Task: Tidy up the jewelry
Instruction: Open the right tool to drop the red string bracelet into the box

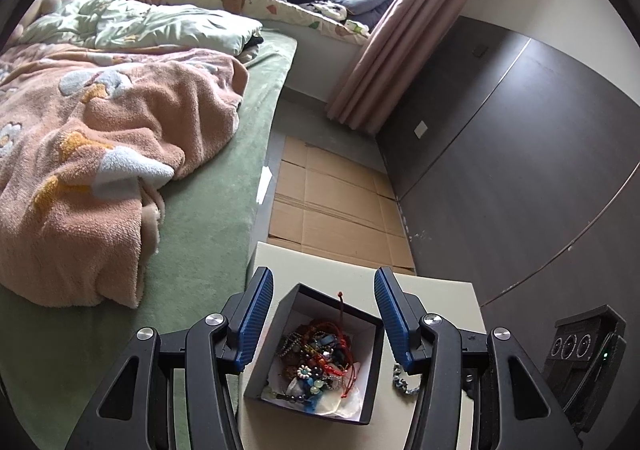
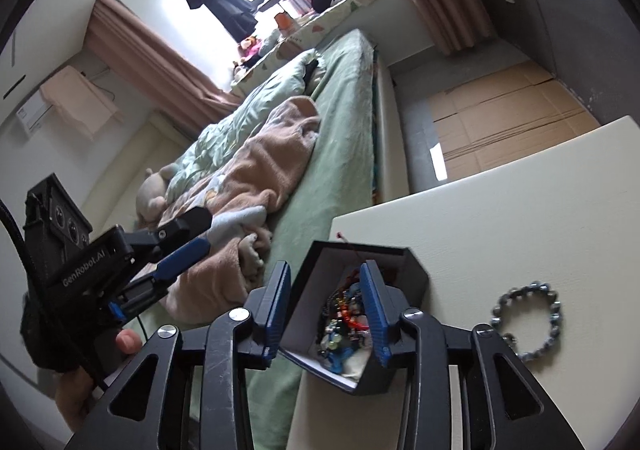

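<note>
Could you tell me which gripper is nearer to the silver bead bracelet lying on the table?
Right. The right gripper straddles the box wall beside the bracelet; the left gripper hangs over the bed.

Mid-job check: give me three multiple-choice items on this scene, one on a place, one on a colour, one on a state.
1. Where does the beaded bracelet lie?
A. In the box
B. On the white table, beside the box
C. On the bed

2. What colour is the outside of the box?
A. Black
B. Red
C. Yellow

3. How is the left tool?
A. Clamped on the bracelet
C. Gripping the blanket
B. Open, empty

Answers: 1 B, it rests on the table outside the box wall. 2 A, its walls are black. 3 B, its pads stand apart, touching nothing.
</note>
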Tool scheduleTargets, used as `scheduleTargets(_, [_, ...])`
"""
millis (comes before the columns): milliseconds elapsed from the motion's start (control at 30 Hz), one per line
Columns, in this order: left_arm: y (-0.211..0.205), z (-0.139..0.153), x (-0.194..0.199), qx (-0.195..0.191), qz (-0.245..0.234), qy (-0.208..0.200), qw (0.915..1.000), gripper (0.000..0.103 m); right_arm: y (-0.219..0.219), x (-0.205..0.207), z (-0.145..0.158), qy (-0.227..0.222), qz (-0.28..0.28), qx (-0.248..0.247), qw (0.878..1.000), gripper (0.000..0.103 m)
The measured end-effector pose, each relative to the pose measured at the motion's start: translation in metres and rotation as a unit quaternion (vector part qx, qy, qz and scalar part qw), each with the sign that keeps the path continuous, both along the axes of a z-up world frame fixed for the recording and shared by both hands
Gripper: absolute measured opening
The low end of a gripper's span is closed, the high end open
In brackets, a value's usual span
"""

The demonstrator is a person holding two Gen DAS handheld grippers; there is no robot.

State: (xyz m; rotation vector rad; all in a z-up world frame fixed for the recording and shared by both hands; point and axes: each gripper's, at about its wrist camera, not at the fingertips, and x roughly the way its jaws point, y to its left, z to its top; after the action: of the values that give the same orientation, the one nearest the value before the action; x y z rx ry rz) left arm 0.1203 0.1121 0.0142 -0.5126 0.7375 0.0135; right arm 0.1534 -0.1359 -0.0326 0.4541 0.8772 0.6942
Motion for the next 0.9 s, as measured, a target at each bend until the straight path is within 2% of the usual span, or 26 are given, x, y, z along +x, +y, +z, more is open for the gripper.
scheduleTargets(67, [-0.005,-0.001,0.000,0.002,-0.004,0.003,1.0000,0.054,-0.011,-0.002,0.001,0.002,-0.014,0.003,1.000,0.047])
scheduleTargets(300, [-0.035,-0.005,0.000,0.024,-0.030,0.013,0.9992,0.054,-0.045,-0.005,0.001,0.021,-0.053,-0.001,0.998,0.047])
scheduleTargets(467, [-0.062,-0.012,0.002,0.041,-0.058,0.021,0.9973,0.054,-0.074,-0.004,-0.008,0.056,-0.101,-0.010,0.993,0.047])
scheduleTargets(633, [-0.093,-0.023,0.008,0.052,-0.095,0.040,0.9934,0.054,-0.104,-0.009,-0.014,0.082,-0.141,-0.013,0.986,0.047])
scheduleTargets(900, [-0.145,-0.044,0.018,0.086,-0.146,0.064,0.9835,0.054,-0.131,-0.013,-0.020,0.108,-0.175,-0.024,0.978,0.047])
